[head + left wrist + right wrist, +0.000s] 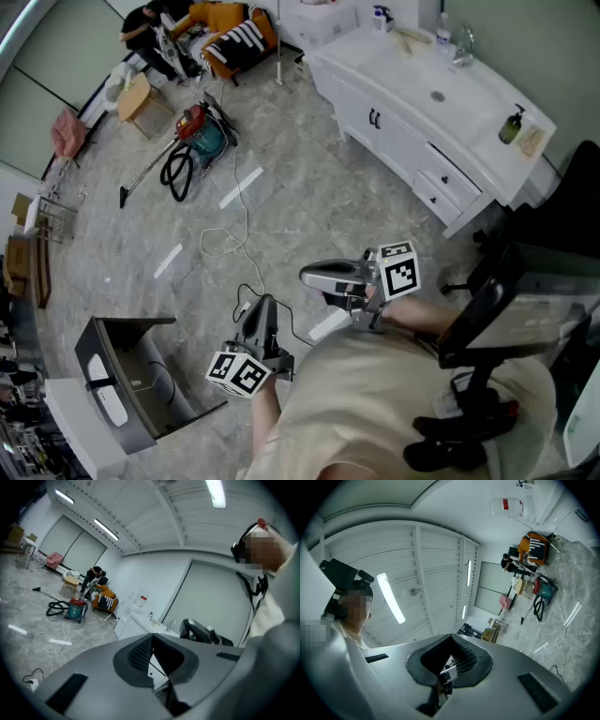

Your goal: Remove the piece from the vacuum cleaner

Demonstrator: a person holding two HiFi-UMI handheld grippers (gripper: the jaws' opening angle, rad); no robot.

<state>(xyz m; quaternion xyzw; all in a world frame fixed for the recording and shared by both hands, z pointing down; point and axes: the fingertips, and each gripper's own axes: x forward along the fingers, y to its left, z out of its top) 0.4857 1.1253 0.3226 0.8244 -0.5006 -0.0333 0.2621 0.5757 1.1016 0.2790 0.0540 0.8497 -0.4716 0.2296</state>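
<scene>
**Both claws shut and empty, vacuum well across the floor**

Nearest, held close to the person's body and well apart from the vacuum (201,132), the left claw (153,636) has its jaws pressed together on nothing. The right claw (451,639) is the same: jaws meeting, nothing between them. Neither touches anything.

On the floor (319,178) between the claws and the vacuum, a white cord (225,246) lies in loose loops. Two tape strips (241,187) sit on the vacuum's near side.

The vacuum stands upright, red on top and teal below. A black hose (178,174) coils against its near side, and a wand (148,170) runs away from it along the floor. Which piece is meant cannot be told from here; the hose and wand look the likeliest.

Beyond the vacuum are a box (137,97) and a person (150,26), both clear of it.

The step in hand looks like the approach:
- Walk round the cord, not over it.
- Come at the vacuum from the hose side, where the joint should face the claws.
- Spread both claws before reaching in.
- Clamp one on the vacuum's body to hold it.
- Set the other close to the joint and pull straight along it, so the canister does not tip or roll.
</scene>
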